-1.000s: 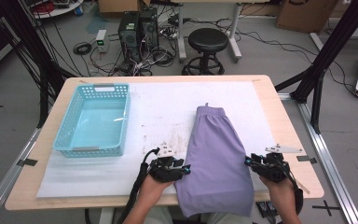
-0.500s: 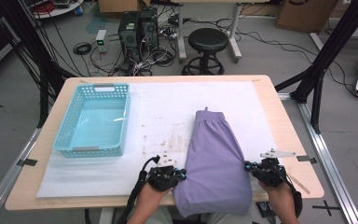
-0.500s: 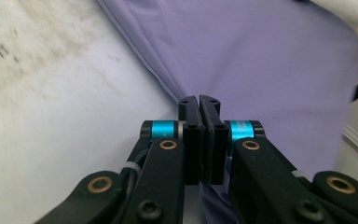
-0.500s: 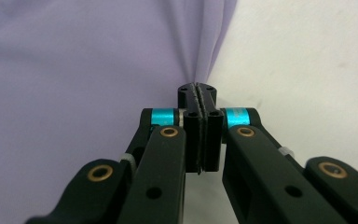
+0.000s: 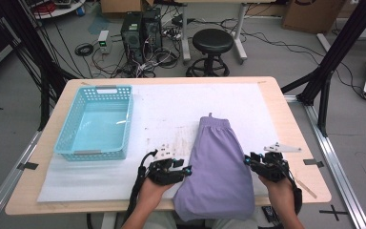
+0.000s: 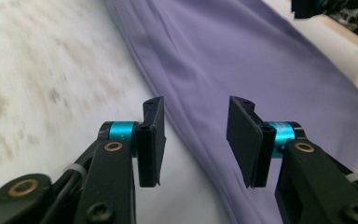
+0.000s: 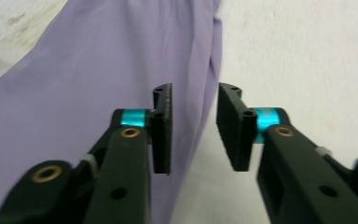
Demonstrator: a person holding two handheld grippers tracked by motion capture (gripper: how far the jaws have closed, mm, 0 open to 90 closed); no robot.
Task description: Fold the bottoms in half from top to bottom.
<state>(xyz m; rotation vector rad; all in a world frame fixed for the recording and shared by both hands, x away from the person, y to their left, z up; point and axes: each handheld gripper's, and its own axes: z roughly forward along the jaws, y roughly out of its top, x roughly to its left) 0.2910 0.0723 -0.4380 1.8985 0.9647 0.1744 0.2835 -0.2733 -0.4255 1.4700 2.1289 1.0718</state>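
A purple garment lies folded lengthwise on the white mat, its waistband end pointing to the far side. My left gripper is at its left edge and my right gripper at its right edge. In the left gripper view the cloth runs under the left gripper, whose jaws have just been opening and stand apart without pressing on it. In the right gripper view the cloth's edge lies below the right gripper; its jaws have likewise just been opening, and nothing is pinched between them.
A light blue plastic basket stands on the left of the table with nothing in it. The garment's near end hangs over the table's front edge. Behind the table are a black stool, computer towers and cables on the floor.
Both grippers drew back toward the near table edge half a second ago and have since come forward again. The garment lies much as before.
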